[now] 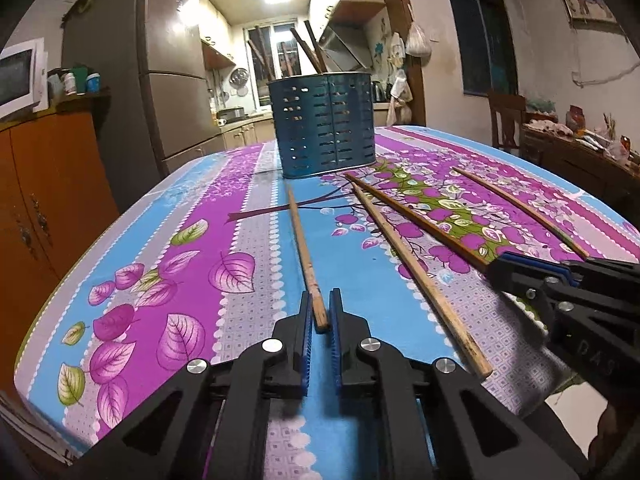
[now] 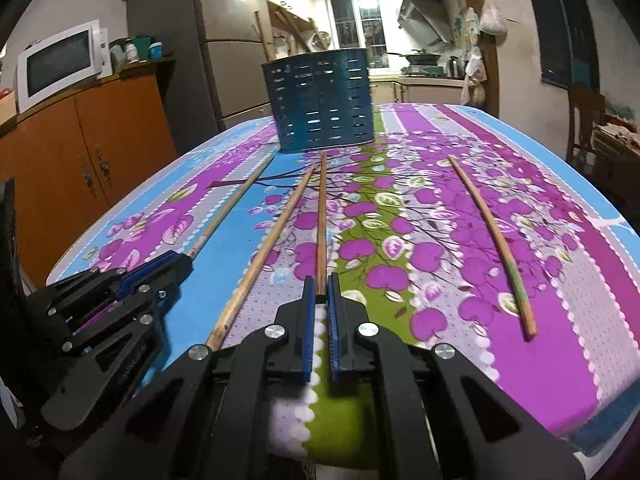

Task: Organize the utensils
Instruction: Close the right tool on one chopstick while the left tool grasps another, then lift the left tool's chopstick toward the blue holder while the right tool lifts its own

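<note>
Chopsticks lie across a bench covered by a purple, blue and green floral cloth (image 1: 192, 216). The left tool (image 1: 320, 312) is closed on the near end of the leftmost chopstick (image 1: 302, 240), its blue pads squeezing the wood close to the bench's near edge. The right tool (image 2: 320, 292) is likewise clamped on the near end of a darker chopstick (image 2: 321, 216) that runs straight toward the far edge. Between these two lies a pale loose chopstick (image 2: 268, 248), and another loose chopstick (image 2: 496, 240) lies well apart toward the right edge. A blue perforated utensil holder (image 1: 324, 128) stands near the far edge, with several sticks upright inside.
</note>
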`<move>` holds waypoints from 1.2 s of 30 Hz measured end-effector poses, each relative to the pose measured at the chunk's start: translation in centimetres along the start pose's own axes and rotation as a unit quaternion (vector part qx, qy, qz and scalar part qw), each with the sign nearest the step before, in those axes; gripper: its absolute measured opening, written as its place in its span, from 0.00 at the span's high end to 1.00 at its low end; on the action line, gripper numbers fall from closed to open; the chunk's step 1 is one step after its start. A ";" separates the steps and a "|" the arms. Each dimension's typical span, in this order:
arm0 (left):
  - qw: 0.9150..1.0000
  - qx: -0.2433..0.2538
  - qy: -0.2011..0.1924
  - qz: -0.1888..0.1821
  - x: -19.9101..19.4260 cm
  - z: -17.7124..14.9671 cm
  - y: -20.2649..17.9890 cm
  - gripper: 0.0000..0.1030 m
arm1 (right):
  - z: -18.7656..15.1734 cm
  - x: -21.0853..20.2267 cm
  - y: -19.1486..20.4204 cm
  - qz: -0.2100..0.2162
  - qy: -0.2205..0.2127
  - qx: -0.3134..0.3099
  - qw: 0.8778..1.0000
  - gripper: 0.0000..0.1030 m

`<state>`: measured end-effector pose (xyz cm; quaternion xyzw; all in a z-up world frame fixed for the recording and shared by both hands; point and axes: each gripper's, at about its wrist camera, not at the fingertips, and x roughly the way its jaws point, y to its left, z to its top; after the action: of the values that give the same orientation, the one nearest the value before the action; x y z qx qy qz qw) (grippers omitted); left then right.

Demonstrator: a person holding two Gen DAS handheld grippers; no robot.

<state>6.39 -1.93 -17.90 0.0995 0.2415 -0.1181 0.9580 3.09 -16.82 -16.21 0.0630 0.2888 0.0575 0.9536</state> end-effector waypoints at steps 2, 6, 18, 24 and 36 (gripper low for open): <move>1.000 -0.001 -0.004 0.006 -0.1 -0.2 0.0 0.91 | -0.2 -0.2 -0.2 -0.007 -0.002 0.003 1.000 0.96; 1.000 0.016 -0.012 0.020 -0.2 -0.3 -0.4 0.91 | -0.4 -0.4 -0.2 -0.013 -0.004 0.001 1.000 0.95; 0.999 0.004 -0.027 0.023 -0.1 -0.7 -0.2 0.91 | -0.5 -0.1 -0.1 -0.014 -0.011 -0.005 1.000 0.93; 0.999 -0.017 -0.028 0.021 -0.3 -0.8 0.0 0.93 | -0.6 -0.3 -0.2 -0.017 -0.018 0.008 1.000 0.95; 0.999 -0.021 -0.037 0.023 -3.0 1.1 1.4 0.93 | 0.1 -2.1 -0.2 -0.014 -0.034 -0.004 0.999 0.95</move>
<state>4.69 -0.34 -15.30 0.0807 0.2063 -0.0944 0.9706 1.42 -17.33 -15.01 0.0573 0.2564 0.0433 0.9639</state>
